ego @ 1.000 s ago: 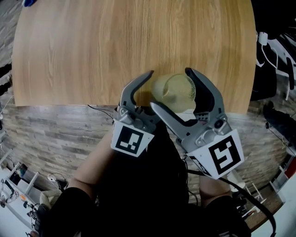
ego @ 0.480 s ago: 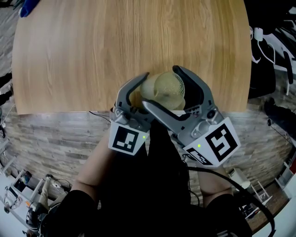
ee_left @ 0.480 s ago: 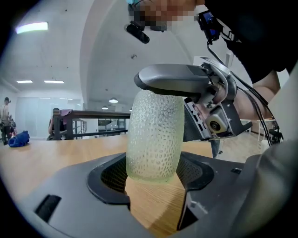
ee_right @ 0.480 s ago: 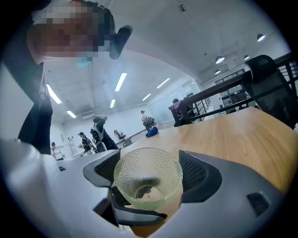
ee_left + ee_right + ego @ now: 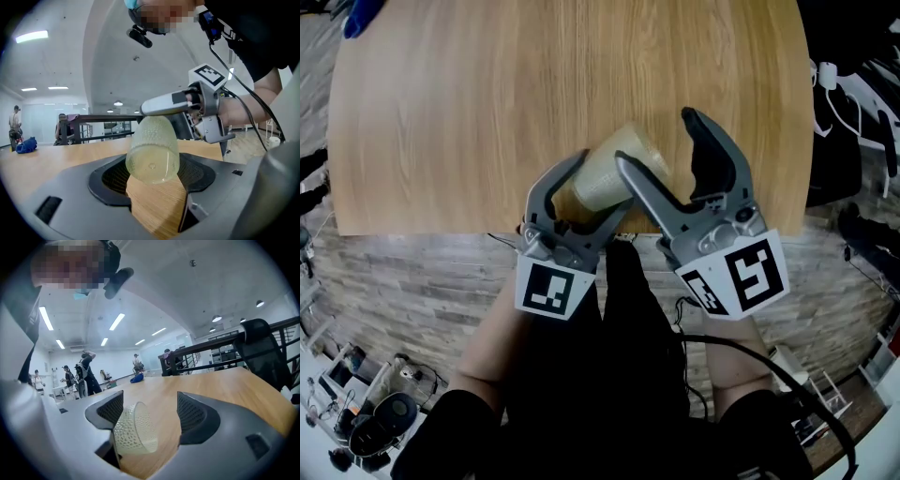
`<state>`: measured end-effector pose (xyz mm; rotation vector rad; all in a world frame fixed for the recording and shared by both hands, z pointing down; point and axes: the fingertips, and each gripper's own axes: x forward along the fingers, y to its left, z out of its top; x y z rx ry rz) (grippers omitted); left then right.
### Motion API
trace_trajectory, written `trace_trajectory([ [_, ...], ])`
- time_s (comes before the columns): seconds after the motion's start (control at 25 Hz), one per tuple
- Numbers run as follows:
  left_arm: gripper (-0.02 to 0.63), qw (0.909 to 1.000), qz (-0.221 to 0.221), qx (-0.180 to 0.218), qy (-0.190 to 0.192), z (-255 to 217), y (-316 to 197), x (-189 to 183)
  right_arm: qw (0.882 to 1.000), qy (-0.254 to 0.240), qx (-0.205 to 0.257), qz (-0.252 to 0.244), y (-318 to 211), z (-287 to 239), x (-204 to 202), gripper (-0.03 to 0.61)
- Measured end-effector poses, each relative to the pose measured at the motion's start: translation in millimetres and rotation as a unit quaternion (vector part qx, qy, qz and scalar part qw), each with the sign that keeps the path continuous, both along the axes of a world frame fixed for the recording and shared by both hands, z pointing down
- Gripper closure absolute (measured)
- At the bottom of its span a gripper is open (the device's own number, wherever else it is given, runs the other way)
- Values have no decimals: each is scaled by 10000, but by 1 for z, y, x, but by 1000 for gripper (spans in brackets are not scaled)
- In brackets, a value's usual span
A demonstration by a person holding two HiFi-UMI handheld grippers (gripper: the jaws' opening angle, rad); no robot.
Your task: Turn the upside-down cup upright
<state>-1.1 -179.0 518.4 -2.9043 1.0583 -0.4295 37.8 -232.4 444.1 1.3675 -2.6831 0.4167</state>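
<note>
The dimpled translucent cup (image 5: 607, 173) is tipped sideways, about halfway turned (my judgement). The left gripper (image 5: 602, 183) clamps it in its fingers at the tabletop's (image 5: 487, 94) 6 o'clock edge. The right gripper (image 5: 658, 141), at the cup's 2 o'clock, has its fingers wide apart. Standing the cup upright remains. The tabletop is pale wood, in a bright open hall.

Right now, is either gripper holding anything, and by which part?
The left gripper holds the translucent yellowish dimpled cup by its sides near the base; the right gripper is open.
</note>
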Motion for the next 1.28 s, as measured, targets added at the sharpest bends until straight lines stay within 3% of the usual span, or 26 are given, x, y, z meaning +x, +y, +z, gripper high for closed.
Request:
trace_trajectory([
  [0.24,309,9999,-50,100,50,-4,-4,-3,9978,410,-327,413,-22,46,20,225],
  [0.44,319,9999,-73,55,-121,6,-16,-5,9933,689,-638,671,-27,82,29,225],
  [0.76,319,9994,17,-291,-180,23,-26,4,9886,815,-955,826,-29,109,41,227],
  [1.08,318,9995,85,-88,-299,13,-25,2,9887,750,-819,1012,-29,97,52,226],
  [1.28,328,9999,7,35,-161,-53,3,-19,9936,541,-445,882,5,26,51,227],
])
